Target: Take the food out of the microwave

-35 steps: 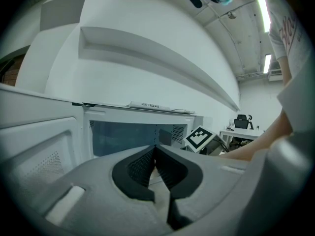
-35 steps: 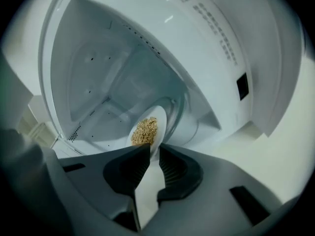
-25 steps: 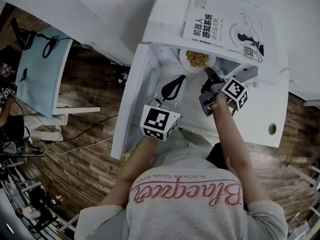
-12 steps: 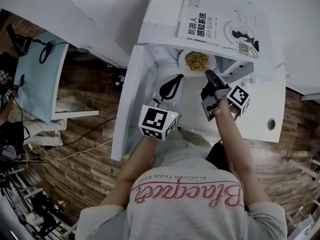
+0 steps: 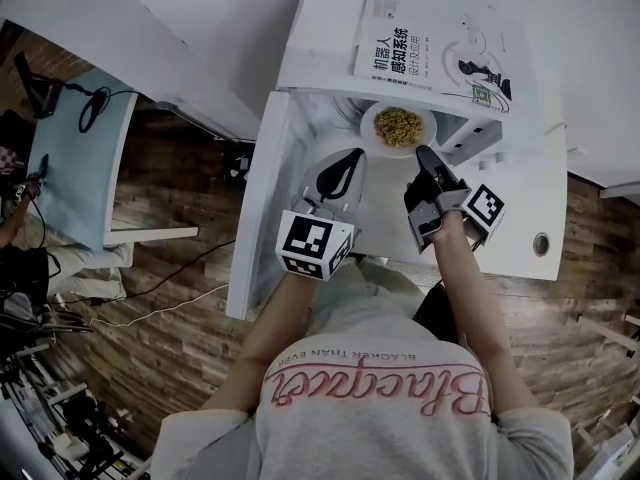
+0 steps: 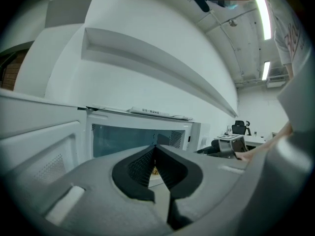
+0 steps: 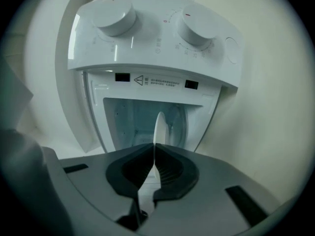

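Note:
A white plate [image 5: 398, 126] of yellow food sits at the mouth of the open microwave [image 5: 320, 68], partly out from under its top. My right gripper [image 5: 425, 156] is shut on the plate's near rim. In the right gripper view the plate [image 7: 159, 127] shows edge-on, pinched between the closed tips of the right gripper [image 7: 154, 145], with the cavity behind it. My left gripper [image 5: 349, 160] hovers just left of the plate in front of the opening, shut and holding nothing. In the left gripper view the left gripper [image 6: 155, 147] has its tips together before the cavity.
The microwave door [image 5: 262, 198] stands swung open at the left. A large book [image 5: 440, 53] lies on the microwave's top. Two knobs [image 7: 115, 14] sit on the control panel. The white tabletop [image 5: 530, 218] with a cable hole [image 5: 541, 243] lies at the right.
The right gripper has drawn back toward the person with the plate, so more of the plate shows outside the cavity. The left gripper stayed put.

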Demonstrator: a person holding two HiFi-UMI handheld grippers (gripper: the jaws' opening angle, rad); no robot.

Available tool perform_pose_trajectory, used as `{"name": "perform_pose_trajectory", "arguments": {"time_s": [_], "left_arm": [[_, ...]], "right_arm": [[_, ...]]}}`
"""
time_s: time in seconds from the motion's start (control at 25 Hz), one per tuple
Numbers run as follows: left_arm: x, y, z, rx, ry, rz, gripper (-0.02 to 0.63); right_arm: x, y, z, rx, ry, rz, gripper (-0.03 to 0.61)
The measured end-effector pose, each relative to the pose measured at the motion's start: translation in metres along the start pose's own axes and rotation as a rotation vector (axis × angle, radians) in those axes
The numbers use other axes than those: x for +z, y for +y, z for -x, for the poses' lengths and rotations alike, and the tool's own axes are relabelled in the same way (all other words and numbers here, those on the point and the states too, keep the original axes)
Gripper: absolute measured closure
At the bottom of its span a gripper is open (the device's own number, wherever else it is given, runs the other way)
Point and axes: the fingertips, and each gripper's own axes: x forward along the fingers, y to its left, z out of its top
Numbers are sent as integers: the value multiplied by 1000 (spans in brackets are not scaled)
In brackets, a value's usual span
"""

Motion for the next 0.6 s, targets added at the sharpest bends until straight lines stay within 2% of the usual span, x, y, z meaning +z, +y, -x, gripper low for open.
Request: {"name": "perform_pose_trajectory", "arguments": {"time_s": [0.32,0.6], "left_arm": [[18,-1,10,-1,-46,8,607],[29,-3,22,3,-84,23,607]], "right_arm": [[-16,41,26,70,20,0,558],[-29,58,51,107,12,-7,558]]}}
